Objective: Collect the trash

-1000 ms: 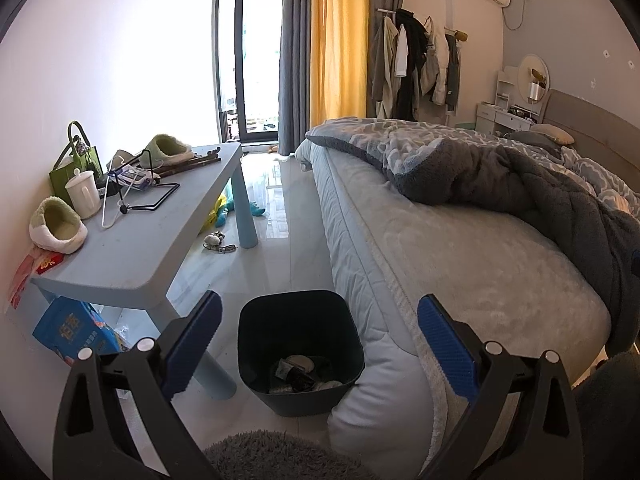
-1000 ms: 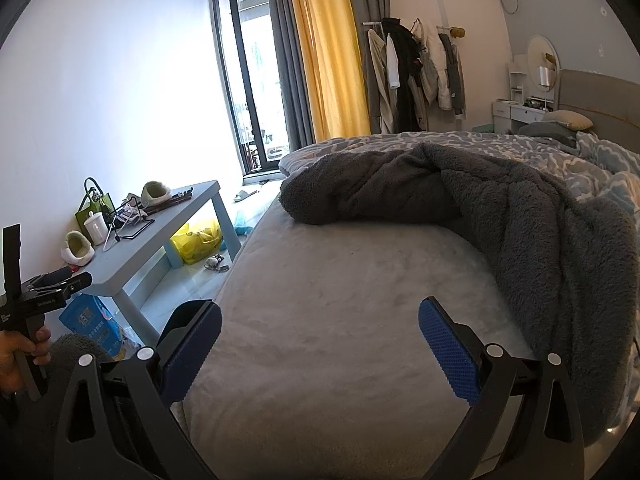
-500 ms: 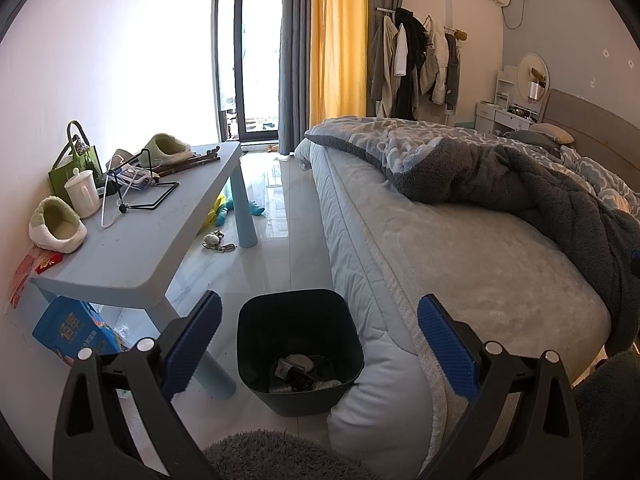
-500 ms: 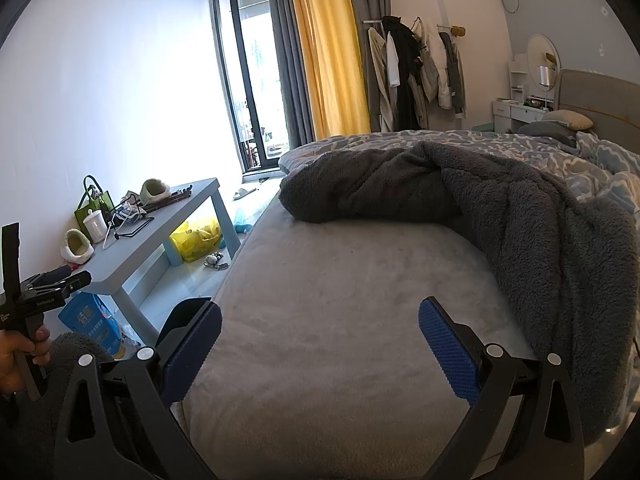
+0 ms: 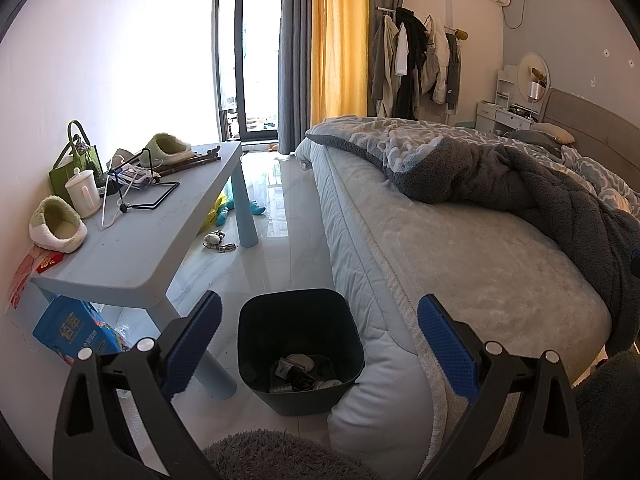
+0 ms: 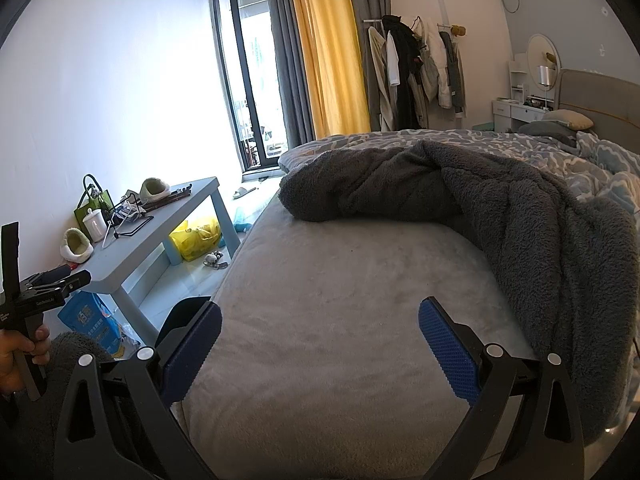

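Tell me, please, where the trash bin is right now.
In the left wrist view, the trash bin stands on the floor between the blue table and the bed.

A grey fleece blanket [image 6: 500, 216] is lying rumpled across the bed [image 5: 460, 256], with a patterned quilt [image 5: 400, 136] showing behind it. Beside the bed, a light blue low table [image 5: 136, 248] is carrying two green plush slippers [image 5: 58, 224] (well apart), a white lidded mug [image 5: 83, 192] and a green tote bag [image 5: 74, 160]. Coats [image 5: 412, 60] are hanging by the yellow curtain [image 5: 338, 36].
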The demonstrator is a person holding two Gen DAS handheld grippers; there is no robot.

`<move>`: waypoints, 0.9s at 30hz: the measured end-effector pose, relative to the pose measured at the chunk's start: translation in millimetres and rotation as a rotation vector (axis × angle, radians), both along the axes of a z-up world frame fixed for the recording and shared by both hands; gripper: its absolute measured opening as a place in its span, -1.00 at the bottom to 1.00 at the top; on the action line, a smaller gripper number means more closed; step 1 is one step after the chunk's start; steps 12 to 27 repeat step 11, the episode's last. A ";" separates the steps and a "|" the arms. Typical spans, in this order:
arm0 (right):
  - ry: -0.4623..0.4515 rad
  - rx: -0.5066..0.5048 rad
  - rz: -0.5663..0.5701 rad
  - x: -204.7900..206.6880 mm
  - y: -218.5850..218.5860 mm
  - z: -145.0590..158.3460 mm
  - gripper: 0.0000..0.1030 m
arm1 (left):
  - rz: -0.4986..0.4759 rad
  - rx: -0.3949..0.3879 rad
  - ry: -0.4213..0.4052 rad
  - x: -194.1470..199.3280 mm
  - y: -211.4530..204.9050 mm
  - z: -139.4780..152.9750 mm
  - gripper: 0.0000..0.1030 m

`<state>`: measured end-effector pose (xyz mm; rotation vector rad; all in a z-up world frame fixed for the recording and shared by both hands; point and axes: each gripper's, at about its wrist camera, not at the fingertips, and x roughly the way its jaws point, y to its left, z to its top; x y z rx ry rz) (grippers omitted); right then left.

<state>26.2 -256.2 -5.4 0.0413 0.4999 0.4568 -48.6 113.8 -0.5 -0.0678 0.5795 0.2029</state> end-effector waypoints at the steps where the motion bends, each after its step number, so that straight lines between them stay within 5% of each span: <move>1: 0.000 0.000 0.000 0.0 0.0 0.1 0.94 | 0.000 0.000 0.000 0.1 0.3 0.1 0.94; 27: 0.001 0.000 0.001 1.1 -0.4 0.0 0.94 | -0.008 0.014 0.008 -1.0 -1.7 -3.1 0.94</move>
